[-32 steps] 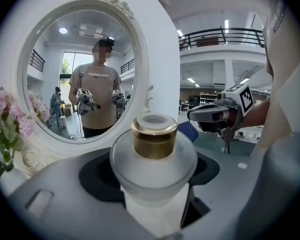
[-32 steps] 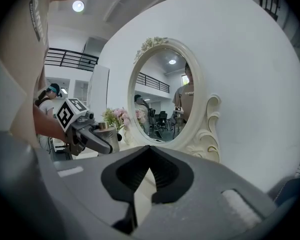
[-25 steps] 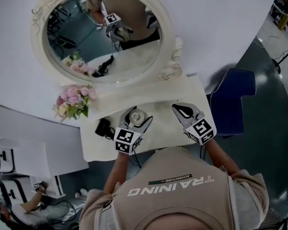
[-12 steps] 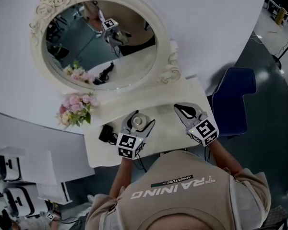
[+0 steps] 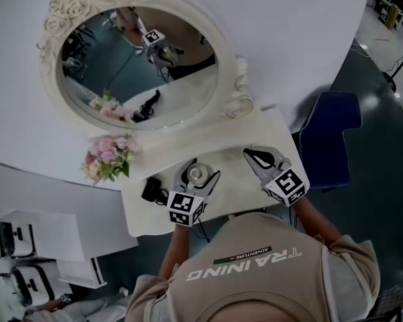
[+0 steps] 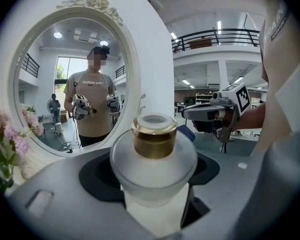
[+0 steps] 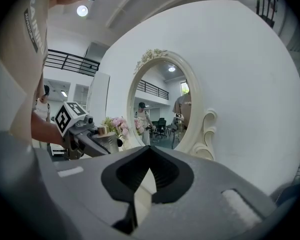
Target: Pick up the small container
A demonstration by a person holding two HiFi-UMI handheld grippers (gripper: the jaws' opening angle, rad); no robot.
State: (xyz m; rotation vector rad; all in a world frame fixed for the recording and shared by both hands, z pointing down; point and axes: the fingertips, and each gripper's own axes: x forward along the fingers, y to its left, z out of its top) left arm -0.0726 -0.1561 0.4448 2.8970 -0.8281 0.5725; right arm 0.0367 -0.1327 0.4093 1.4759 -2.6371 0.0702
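Observation:
The small container point(image 5: 196, 174) is a frosted glass jar with a gold neck point(image 6: 154, 136). It sits between the jaws of my left gripper point(image 5: 196, 169), which press on its sides over the cream dressing table point(image 5: 154, 210). In the left gripper view the jar fills the space between the dark jaw hollows of the left gripper point(image 6: 154, 160). My right gripper point(image 5: 256, 154) hovers to the right over the table with its jaw tips touching and nothing in them. The right gripper view shows the right gripper's point(image 7: 148, 156) tips met, and the left gripper with the jar point(image 7: 106, 139) off to the left.
An oval mirror in an ornate white frame point(image 5: 236, 89) stands at the back of the table against the white wall. Pink flowers point(image 5: 107, 158) sit at the back left, a black object point(image 5: 151, 190) left of my left gripper. A blue chair point(image 5: 329, 139) stands to the right.
The head view has shifted a little, so everything sits slightly lower and to the right. Both grippers keep their places over the table, the left still closed on the jar.

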